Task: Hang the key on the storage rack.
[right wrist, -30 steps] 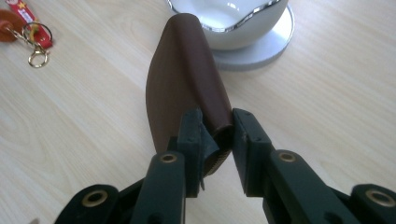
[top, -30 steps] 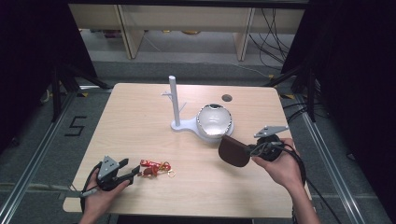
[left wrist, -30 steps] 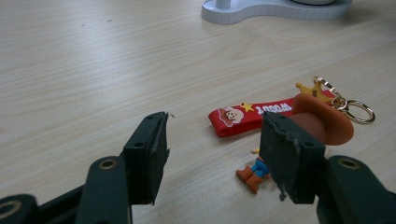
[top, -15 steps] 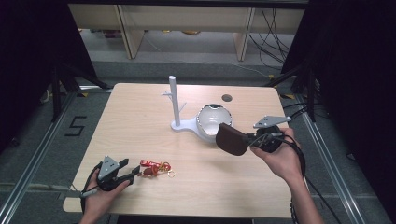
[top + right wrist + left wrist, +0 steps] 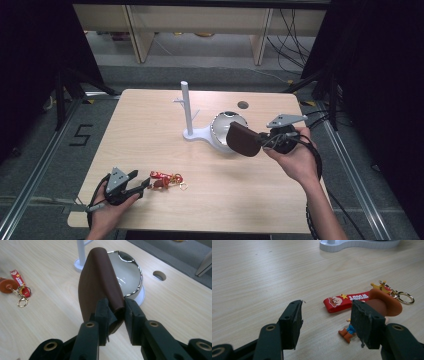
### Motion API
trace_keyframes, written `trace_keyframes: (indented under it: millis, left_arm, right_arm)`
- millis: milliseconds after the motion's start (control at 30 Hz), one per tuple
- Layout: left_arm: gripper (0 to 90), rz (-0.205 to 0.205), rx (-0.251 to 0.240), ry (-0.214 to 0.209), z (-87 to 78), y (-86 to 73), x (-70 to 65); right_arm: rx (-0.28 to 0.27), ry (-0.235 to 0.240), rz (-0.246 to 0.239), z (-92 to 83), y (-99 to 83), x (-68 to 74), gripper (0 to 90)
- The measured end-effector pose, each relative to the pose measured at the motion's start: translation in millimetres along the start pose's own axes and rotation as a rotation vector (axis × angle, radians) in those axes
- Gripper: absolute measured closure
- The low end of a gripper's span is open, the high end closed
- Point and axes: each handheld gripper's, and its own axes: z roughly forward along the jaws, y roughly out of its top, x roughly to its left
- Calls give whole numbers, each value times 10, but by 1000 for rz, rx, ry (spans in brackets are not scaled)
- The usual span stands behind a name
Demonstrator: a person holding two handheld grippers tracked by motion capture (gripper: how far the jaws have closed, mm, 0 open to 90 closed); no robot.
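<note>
My right gripper point(image 5: 260, 140) point(image 5: 117, 308) is shut on a dark brown leather pouch point(image 5: 243, 139) point(image 5: 100, 282), held in the air just in front of the white stand's round dish point(image 5: 226, 125) point(image 5: 127, 272). The stand point(image 5: 187, 112) has an upright white post with small pegs. A keychain point(image 5: 167, 180) point(image 5: 362, 298) with a red strap, a cowboy figure and a gold ring lies on the table at the front left. My left gripper point(image 5: 140, 185) point(image 5: 327, 323) rests on the table, open, its jaws pointing at the keychain and close to it without touching.
The light wooden table point(image 5: 150, 130) has a round cable hole point(image 5: 243, 105) at the back right. Black cables trail from both grippers. Metal rails and dark floor flank the table, with shelving behind it.
My right gripper has risen and moved toward the back with the brown pouch, now closer to the stand's dish. The left gripper and the keychain have stayed put.
</note>
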Motion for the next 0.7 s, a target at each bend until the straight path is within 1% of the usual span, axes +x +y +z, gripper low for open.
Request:
trace_keyframes:
  millis: [67, 100, 133, 167, 200, 233, 267, 300, 333, 433, 467, 533, 567, 600, 667, 700]
  left_arm:
    - [419, 1, -4, -1, -3, -2, 2]
    - [419, -3, -5, 0, -4, -3, 1]
    - [419, -5, -8, -2, 0, -3, 1]
    - [420, -3, -4, 1, -2, -2, 4]
    - [419, -3, -3, 2, -3, -1, 3]
    - [420, -2, -4, 1, -2, -1, 3]
    - [421, -2, -4, 1, -2, -1, 3]
    - [421, 0, 0, 2, -1, 0, 1]
    - [421, 0, 0, 1, 0, 0, 1]
    - [421, -4, -3, 2, -4, -2, 2]
    - [421, -5, -6, 2, -5, -3, 5]
    - [420, -9, -12, -5, 0, -5, 12]
    - [420, -9, -11, -4, 0, -5, 11]
    - [420, -6, -3, 3, -8, -2, 7]
    - [421, -5, -7, -1, -4, -4, 7]
    - [421, -5, -7, 0, -5, -3, 6]
  right_arm:
    - [2, -7, -7, 3, 57, -13, 750]
    - [5, -6, 2, -1, 81, -24, 750]
    - [-4, -8, -10, 15, 95, -37, 750]
    - [2, -7, -11, 17, 115, -44, 749]
    - [-6, -11, -9, 32, 131, -47, 749]
    - [7, -8, -7, 32, 154, -51, 749]
    - [7, -8, -7, 32, 154, -51, 749]
    - [-2, -12, -25, 67, 188, -65, 749]
    - [-2, -7, -41, 84, 209, -75, 749]
    - [0, -9, -42, 113, 248, -78, 748]
    - [-1, -8, -55, 131, 267, -84, 748]
    - [5, -9, -55, 160, 300, -80, 748]
    - [0, -13, -74, 197, 323, -90, 748]
    - [2, -10, -50, 210, 330, -79, 748]
    - [3, -10, -49, 222, 340, -75, 748]
    - [4, -4, -64, 237, 347, -85, 748]
